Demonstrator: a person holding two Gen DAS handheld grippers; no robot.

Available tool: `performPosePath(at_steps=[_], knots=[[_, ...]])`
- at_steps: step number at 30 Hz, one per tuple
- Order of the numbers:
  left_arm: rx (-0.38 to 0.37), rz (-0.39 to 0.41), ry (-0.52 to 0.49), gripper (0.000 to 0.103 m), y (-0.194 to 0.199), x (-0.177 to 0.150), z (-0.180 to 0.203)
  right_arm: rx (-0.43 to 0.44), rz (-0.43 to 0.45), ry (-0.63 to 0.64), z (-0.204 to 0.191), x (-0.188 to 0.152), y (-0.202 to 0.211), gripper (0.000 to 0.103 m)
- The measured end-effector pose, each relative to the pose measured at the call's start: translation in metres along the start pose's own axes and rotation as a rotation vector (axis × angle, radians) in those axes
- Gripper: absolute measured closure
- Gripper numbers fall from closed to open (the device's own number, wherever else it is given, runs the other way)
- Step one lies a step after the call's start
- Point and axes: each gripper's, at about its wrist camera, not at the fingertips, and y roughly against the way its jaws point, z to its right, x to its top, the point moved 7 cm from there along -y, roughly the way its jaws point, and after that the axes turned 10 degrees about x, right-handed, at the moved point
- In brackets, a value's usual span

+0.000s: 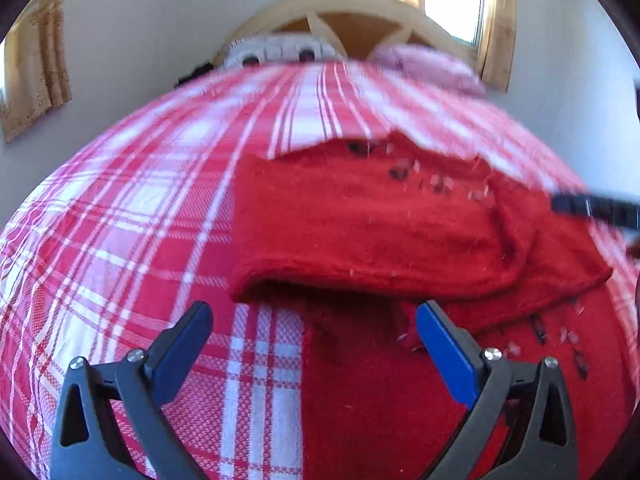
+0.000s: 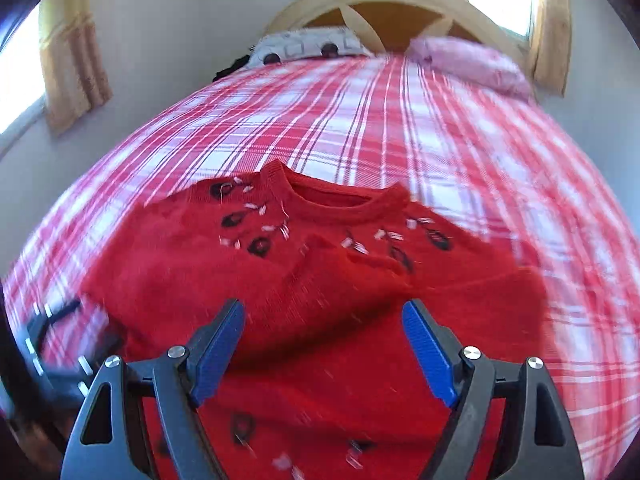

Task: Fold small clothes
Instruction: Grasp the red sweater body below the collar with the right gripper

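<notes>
Red sweater (image 2: 320, 300) — beneath open right hand-held gripper (image 2: 323, 344).

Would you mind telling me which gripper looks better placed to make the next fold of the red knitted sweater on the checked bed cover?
Probably the left gripper: its open jaws frame the red knitted sweater's folded-over edge. The right gripper, also open, hovers over the sweater's middle, with no edge between its jaws.

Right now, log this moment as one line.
left gripper: open, empty | right gripper: open, empty | red sweater: sleeve folded over, on bed
</notes>
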Motion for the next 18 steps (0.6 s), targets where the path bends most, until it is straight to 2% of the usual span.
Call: performPosePath(at_steps=[2,6,8,9,10,13,18], knots=[[0.010,-0.053,-0.030,0.000,-0.011,-0.001,0.006,-0.020,-0.038,-0.015,-0.003,0.008,-0.021,0.021],[0.021,-0.065,0.011,0.000,-0.016,-0.001,-0.001,-0.117,-0.092,-0.008,0.001,0.012,-0.052,0.024],[0.015,-0.064,0.026,0.000,-0.015,-0.002,-0.003,-0.148,-0.108,-0.024,0.008,0.008,-0.057,0.045],[0.010,-0.066,0.032,0.000,-0.016,-0.002,-0.004,-0.152,-0.112,-0.031,0.011,0.006,-0.057,0.064],[0.008,-0.072,0.037,0.000,-0.017,-0.002,-0.005,-0.132,-0.106,-0.042,0.014,0.004,-0.056,0.075],[0.011,-0.073,0.035,0.000,-0.016,-0.003,-0.004,-0.082,-0.074,-0.049,0.017,-0.001,-0.043,0.089],[0.010,-0.075,0.036,0.000,-0.017,-0.003,-0.004,-0.024,0.008,-0.044,0.022,-0.001,-0.003,0.095]])
